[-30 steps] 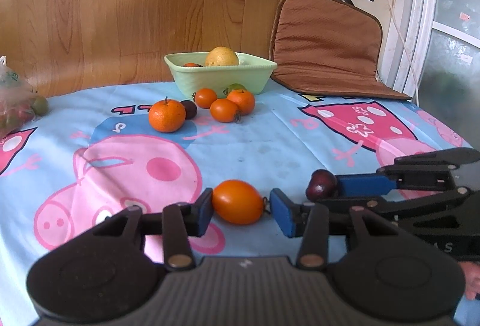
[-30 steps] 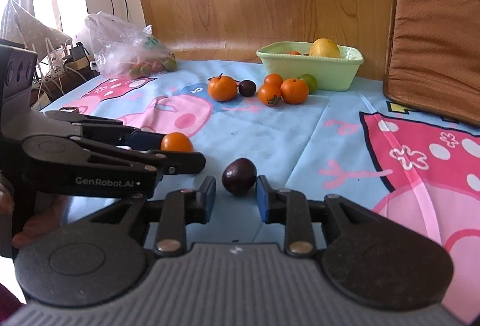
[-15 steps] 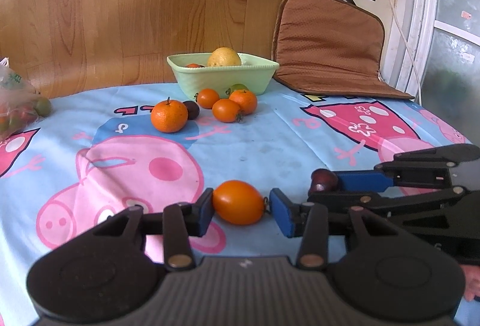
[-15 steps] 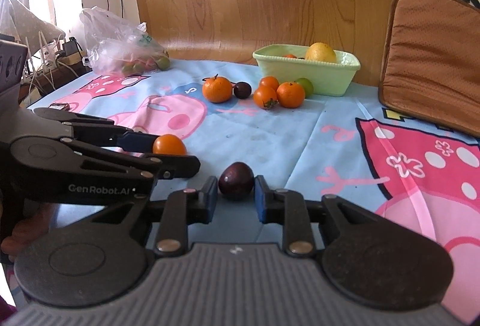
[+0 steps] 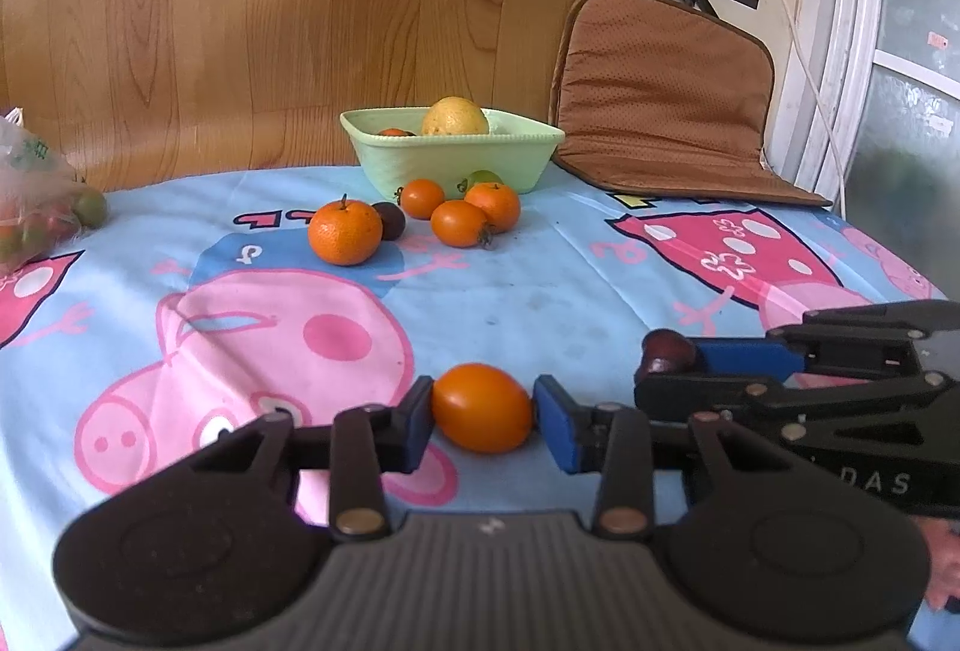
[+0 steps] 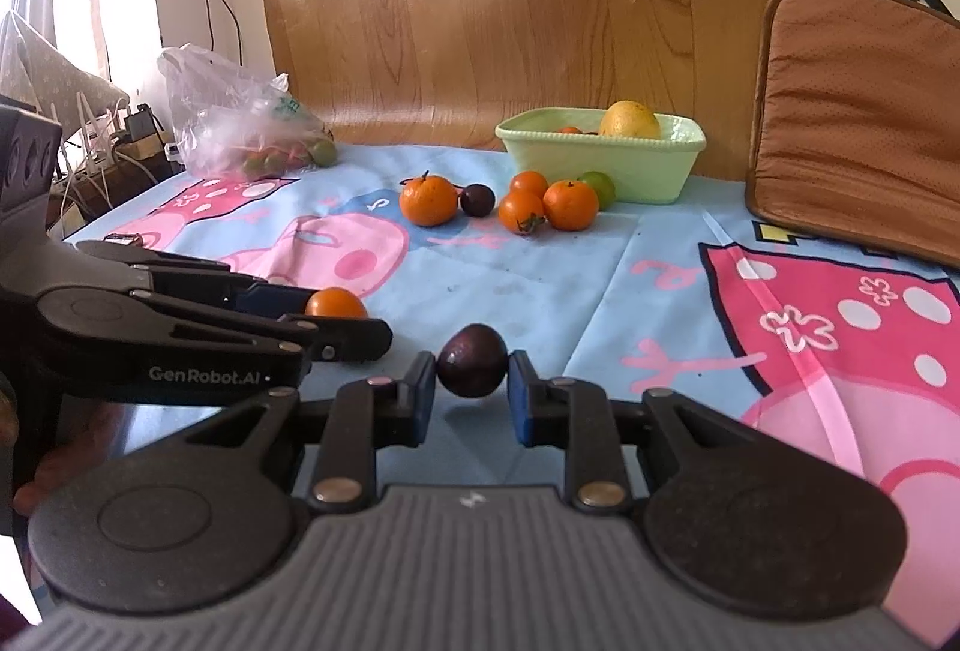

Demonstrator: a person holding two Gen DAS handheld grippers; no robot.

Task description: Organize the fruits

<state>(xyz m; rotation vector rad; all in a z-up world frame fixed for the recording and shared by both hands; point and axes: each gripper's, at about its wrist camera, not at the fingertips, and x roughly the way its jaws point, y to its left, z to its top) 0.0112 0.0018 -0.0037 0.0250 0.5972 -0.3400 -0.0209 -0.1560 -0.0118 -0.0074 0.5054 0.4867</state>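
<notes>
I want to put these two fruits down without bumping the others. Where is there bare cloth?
Bare cloth lies between the left gripper and the fruit cluster, and on the pink spotted print below the brown cushion. It is crowded in front of the green bowl and by the plastic bag.

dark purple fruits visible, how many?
2. One dark purple fruit is gripped in the right tool; another lies on the tablecloth beside the large tangerine. The green bowl may hide more.
</notes>
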